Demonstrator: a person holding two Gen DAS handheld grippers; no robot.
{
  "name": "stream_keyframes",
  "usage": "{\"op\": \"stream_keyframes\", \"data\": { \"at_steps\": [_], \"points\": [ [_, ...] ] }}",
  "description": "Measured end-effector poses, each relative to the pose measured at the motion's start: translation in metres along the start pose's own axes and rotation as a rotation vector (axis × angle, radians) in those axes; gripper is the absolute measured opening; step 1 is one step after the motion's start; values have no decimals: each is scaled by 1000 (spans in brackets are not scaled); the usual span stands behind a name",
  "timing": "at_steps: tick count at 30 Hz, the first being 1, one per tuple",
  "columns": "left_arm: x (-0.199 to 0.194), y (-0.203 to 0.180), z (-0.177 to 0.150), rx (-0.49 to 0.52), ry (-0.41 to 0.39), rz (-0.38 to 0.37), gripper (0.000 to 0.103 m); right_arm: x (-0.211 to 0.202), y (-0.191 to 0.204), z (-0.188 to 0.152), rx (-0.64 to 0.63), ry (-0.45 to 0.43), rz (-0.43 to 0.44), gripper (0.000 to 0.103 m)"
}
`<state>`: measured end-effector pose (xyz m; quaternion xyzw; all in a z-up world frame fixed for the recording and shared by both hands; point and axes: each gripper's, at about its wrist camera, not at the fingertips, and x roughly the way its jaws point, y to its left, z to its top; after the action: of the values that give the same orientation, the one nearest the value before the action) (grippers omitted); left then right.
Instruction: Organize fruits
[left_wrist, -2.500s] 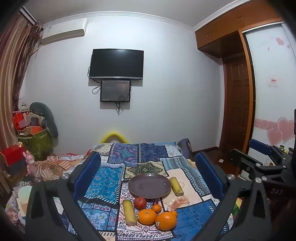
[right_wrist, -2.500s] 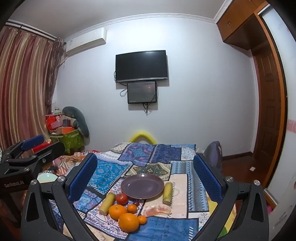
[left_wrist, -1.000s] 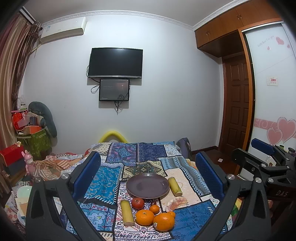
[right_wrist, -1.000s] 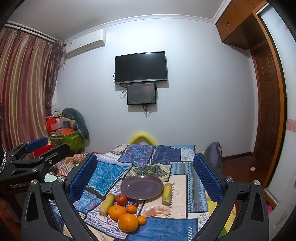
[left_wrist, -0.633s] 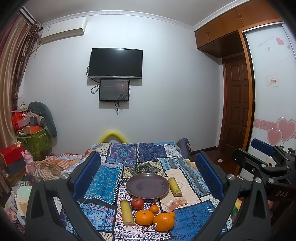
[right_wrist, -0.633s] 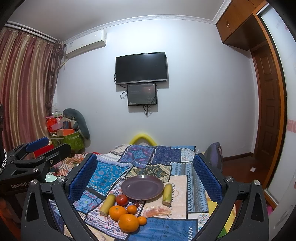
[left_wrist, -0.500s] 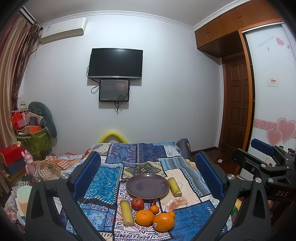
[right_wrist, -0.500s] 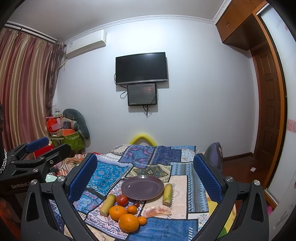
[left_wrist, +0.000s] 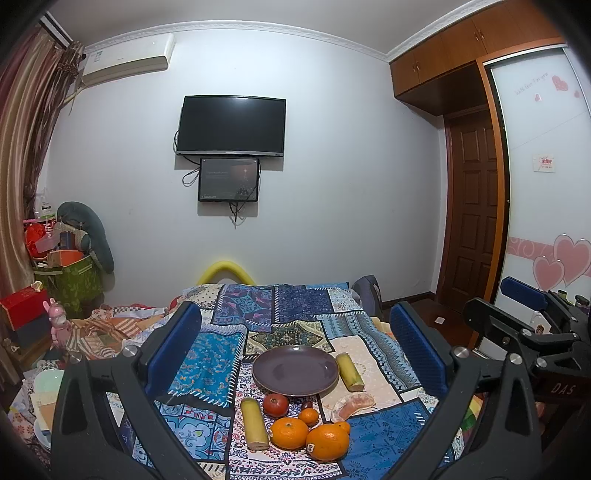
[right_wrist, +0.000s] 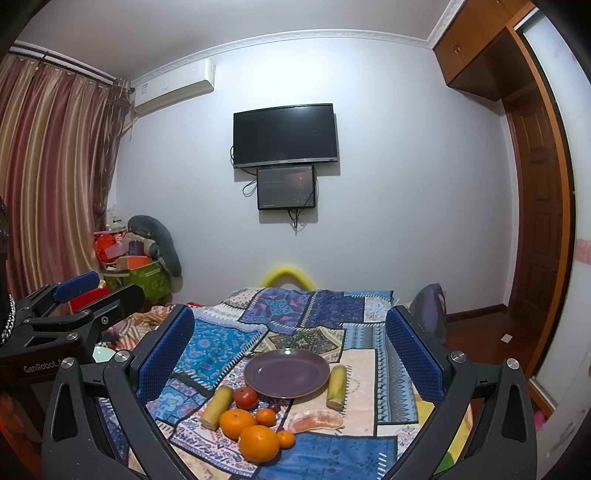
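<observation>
Barely drifted since the earlier frames, both views a touch lower on the scene and nothing on the quilt shifted. Left tool (left_wrist: 295, 347) held level above the near edge, fingers spread wide, gripping nothing. Right tool (right_wrist: 291, 347) the same: level, spread wide, released, hanging just beside the left one.

Nearest on the patchwork quilt (left_wrist: 207, 358): two big oranges (left_wrist: 327, 442) side by side and touching. Tucked beside and behind them, two small mandarins (left_wrist: 308, 416). Next, one peeled citrus segment (left_wrist: 351, 403) off to the right, one red tomato (left_wrist: 275, 404), one small dark fruit between tomato and mandarin, too small to name. Two yellow-green stalk pieces (left_wrist: 254, 424), one left of the pile, one lying along the plate's right rim. Farther back, one purple plate (left_wrist: 295, 370), bare, all fruit outside it. Beyond, one television (left_wrist: 231, 126) on the wall, one smaller screen (left_wrist: 228, 180) under it.
</observation>
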<state>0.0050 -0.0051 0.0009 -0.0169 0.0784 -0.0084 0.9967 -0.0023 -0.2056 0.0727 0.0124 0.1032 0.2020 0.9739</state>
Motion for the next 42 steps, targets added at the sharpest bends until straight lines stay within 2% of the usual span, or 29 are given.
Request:
{"op": "stream_keyframes", "data": {
  "at_steps": [7, 12, 13, 17, 19, 21, 22, 24, 27, 28, 34, 42],
  "points": [
    [7, 5, -6, 6, 32, 15, 103, 9, -1, -5, 11, 25, -3, 103],
    [20, 17, -15, -3, 78, 33, 103, 28, -6, -19, 15, 96, 70, 103],
    [23, 20, -17, -6, 90, 36, 102, 31, -6, -22, 10, 107, 74, 103],
    [36, 35, -24, -18, 159, 42, 84, 45, -6, -36, -25, 157, 58, 103],
    [45, 42, -30, -24, 195, 29, 81, 52, -7, -44, -31, 188, 64, 98],
    [56, 50, -38, -23, 241, 38, 76, 60, -8, -51, -20, 239, 93, 86],
    [61, 53, -41, -21, 262, 40, 72, 65, -10, -55, -8, 263, 109, 84],
    [72, 60, -50, -20, 308, 41, 66, 75, -12, -62, 18, 316, 139, 71],
    [89, 70, -65, -28, 388, 35, 52, 88, -15, -74, 49, 389, 180, 57],
    [93, 73, -70, -32, 413, 30, 48, 91, -16, -78, 53, 409, 187, 55],
    [112, 86, -97, -36, 516, 7, 48, 112, -11, -104, 56, 528, 213, 53],
    [124, 89, -124, -29, 611, -9, 48, 137, 4, -136, 29, 672, 241, 53]
  ]
}}
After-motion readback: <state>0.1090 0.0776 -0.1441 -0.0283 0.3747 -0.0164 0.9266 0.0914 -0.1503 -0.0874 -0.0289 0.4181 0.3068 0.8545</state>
